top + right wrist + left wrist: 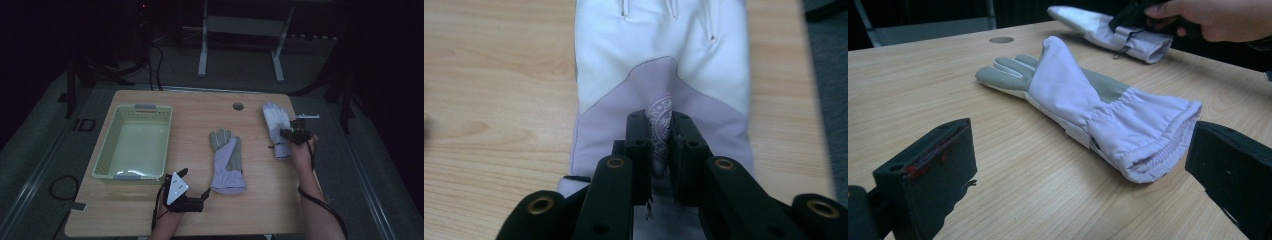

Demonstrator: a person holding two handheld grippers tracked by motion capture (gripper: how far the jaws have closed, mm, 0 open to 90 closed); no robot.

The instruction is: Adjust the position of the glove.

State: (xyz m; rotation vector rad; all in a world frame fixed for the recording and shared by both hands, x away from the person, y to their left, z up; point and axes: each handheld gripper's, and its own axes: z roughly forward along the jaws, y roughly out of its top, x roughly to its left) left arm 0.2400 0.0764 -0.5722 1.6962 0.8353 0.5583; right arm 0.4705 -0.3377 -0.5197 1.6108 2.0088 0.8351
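Wooden bench [150,210], dim room. Pale green plastic basket [112,145] sits on the bench's left half, with nothing visible inside it.

Two lavender-and-grey work gloves lie on the bench. Near glove [227,160] lies at centre, fingers pointing away from the person, cuff toward the near edge; in the left gripper view this glove [1083,105] shows a grey palm with a lavender flap folded over it and an elasticated cuff open toward the camera. Far glove [276,129] lies at the right rear of the bench, fingers away, just beside the right edge.

Left claw [192,182]: held low over the near edge, between basket and near glove, tips close to the cuff. Jaws spread wide, nothing between them; in the left gripper view the two black pads stand at either side of the picture with the cuff between and beyond them, not touching.

Right claw [287,134]: on the far glove, held by the person's right hand [302,152]. In the right gripper view the right claw [660,145] has its jaws drawn nearly together, pinching up a ridge of the far glove's [659,55] lavender back fabric, at a printed round emblem [661,120].

Round grommet hole [238,106] in the bench top near the rear edge.
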